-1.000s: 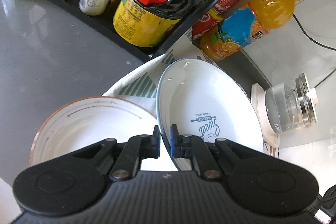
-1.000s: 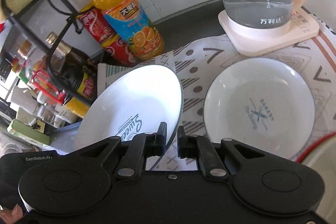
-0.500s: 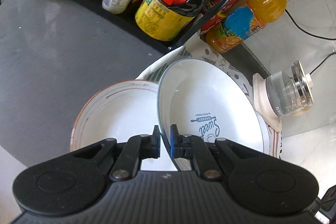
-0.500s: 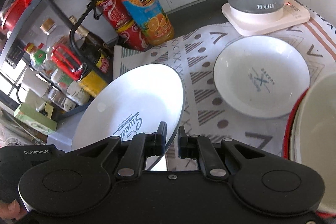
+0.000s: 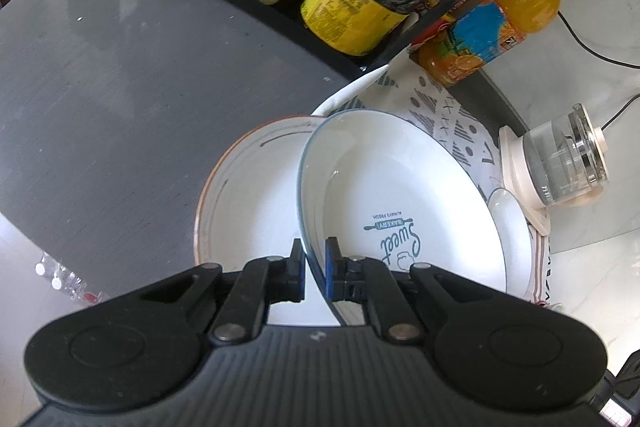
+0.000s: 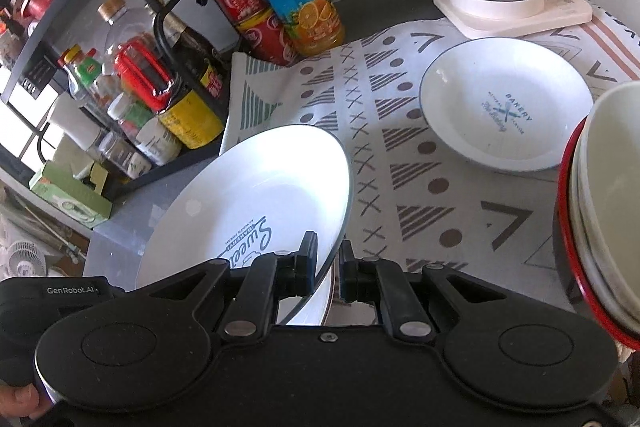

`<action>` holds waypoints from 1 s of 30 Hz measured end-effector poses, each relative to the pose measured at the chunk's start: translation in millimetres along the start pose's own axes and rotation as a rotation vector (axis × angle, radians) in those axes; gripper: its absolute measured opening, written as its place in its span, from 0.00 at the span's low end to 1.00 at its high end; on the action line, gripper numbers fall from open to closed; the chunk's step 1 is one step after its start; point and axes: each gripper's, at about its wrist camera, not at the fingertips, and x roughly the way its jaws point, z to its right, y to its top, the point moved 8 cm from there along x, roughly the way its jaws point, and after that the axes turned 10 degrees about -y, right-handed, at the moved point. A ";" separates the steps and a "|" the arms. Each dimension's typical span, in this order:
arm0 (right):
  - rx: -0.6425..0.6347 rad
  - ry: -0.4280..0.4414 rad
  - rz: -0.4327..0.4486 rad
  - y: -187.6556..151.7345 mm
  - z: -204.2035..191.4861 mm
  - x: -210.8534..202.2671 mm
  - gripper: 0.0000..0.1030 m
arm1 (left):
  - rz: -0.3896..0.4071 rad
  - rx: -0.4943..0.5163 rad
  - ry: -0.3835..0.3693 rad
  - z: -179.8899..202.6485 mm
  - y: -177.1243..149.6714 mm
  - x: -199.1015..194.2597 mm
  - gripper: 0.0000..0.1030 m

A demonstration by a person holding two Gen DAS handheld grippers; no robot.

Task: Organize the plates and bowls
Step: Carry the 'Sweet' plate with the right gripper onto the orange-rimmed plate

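Plate (image 5: 400,211) rim sat clamped in both my left gripper (image 5: 315,269) and right gripper (image 6: 329,265); it hid much of the brown-rimmed plate (image 5: 248,195) beneath.

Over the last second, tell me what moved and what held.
Both grippers rose and pulled back, lifting the Sweet Bakery plate higher above the brown-rimmed plate; more grey counter and patterned cloth show, and stacked bowls entered at the right. Unchanged: left gripper and right gripper jaws stay clamped on the plate's rim; the smaller Bakery plate stays put.
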 end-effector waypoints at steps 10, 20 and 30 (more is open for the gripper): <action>-0.031 0.000 -0.022 -12.1 -4.4 5.6 0.10 | -0.007 -0.027 0.016 -19.6 -8.5 -1.2 0.07; -0.059 -0.007 -0.034 -17.2 -12.1 12.2 0.10 | -0.018 -0.054 0.032 -33.8 -10.3 -0.9 0.07; -0.066 -0.033 -0.051 -23.2 -14.6 19.6 0.09 | -0.030 -0.060 0.047 -41.1 -10.8 3.8 0.08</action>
